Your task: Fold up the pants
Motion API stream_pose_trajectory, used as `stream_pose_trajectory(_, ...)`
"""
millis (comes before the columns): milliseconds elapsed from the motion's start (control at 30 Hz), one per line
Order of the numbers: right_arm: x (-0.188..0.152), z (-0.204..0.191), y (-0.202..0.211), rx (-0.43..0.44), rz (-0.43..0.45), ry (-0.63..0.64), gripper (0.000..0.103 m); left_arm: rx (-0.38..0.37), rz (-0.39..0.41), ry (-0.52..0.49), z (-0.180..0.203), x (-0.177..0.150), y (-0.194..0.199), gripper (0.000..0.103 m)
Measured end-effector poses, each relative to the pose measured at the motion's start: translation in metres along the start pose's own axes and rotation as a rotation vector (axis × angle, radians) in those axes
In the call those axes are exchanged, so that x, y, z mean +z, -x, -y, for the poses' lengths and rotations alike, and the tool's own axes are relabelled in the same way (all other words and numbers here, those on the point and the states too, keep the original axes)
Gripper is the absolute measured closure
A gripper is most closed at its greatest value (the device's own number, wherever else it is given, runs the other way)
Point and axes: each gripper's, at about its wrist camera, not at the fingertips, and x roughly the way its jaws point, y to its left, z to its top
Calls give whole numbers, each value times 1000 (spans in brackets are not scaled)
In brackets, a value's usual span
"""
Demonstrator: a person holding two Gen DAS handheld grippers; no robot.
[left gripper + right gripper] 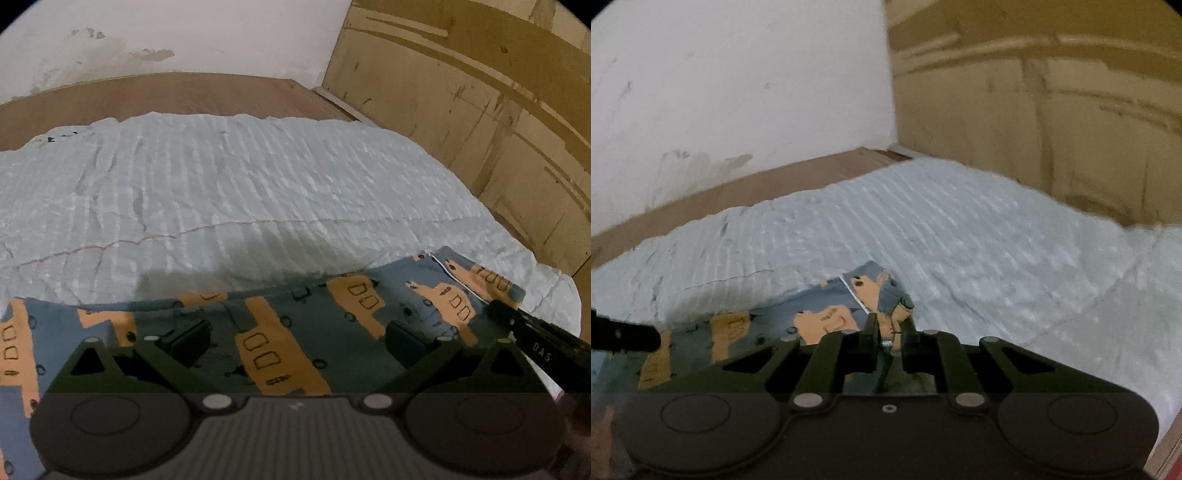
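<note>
While the pants are spread along the near edge of the bed, little of the folding can be judged as done: the cloth is seen mostly in a single flat layer, and no finished crease or stacked half is shown. One corner of the pants has been taken up at the right end of the garment, so a first fold seems only to be starting; the carrying over, the laying down and any further folds are judged to be left.

The right claw is seen drawn together and clamped on a bunched corner of the pants, with the fabric lifted into a small peak above the pale bed cover. The left claw is held with its fingers wide apart over the middle of the pants, and nothing is gripped by them; whether their tips touch the cloth cannot be told. In the left wrist view, the dark tip of the right claw is seen at the right end of the pants.

The garment is made of soft blue-grey fabric printed with orange vehicles outlined in black, and a thin white piped seam is shown near the held corner. Away from that corner it lies fairly smooth, with only shallow wrinkles. A white wall and brown panels are seen beyond the bed.
</note>
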Motion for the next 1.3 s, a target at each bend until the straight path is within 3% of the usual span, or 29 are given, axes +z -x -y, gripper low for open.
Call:
stream_pose_trajectory(133, 5, -24, 12, 28, 61, 114, 92, -31, 8, 34, -10, 0, 7, 0)
stream_pose_trajectory(200, 6, -41, 20, 45, 98, 195, 92, -87, 11, 76, -19, 1, 9, 0)
stream_pose_trajectory(333, 2, -70, 38, 93, 156, 330, 92, -364, 48, 244, -45, -1, 19, 0)
stream_pose_trajectory(467, -11, -102, 59, 174, 182, 462, 92, -466, 57, 319, -59, -6, 22, 0)
stream_pose_trajectory(567, -30, -125, 72, 254, 153, 531, 92, -448, 45, 333, -66, -14, 22, 1)
stream_pose_trajectory(633, -46, -138, 76, 300, 111, 573, 92, -348, 12, 343, -70, -20, 18, 12)
stream_pose_trajectory(700, -62, -147, 76, 312, 85, 611, 92, -218, -40, 328, -71, -26, 14, 15)
stream_pose_trajectory(733, -69, -149, 75, 318, 69, 618, 91, -197, -45, 317, -71, -31, 13, 16)
stream_pose_trajectory(933, -73, -139, 70, 335, 34, 524, 89, -179, -52, 262, -62, -47, 23, 16)
stream_pose_trajectory(1067, -66, -128, 77, 363, 57, 411, 89, -188, -64, 341, -59, -47, 18, 17)
stream_pose_trajectory(1167, -68, -130, 77, 371, 58, 409, 89, -161, -54, 431, -63, -45, 13, 36)
stream_pose_trajectory(1233, -69, -131, 77, 375, 51, 405, 89, -154, -61, 465, -64, -42, 10, 59)
stream_pose_trajectory(1300, -71, -130, 76, 375, 44, 403, 89, -159, -63, 479, -63, -41, 7, 71)
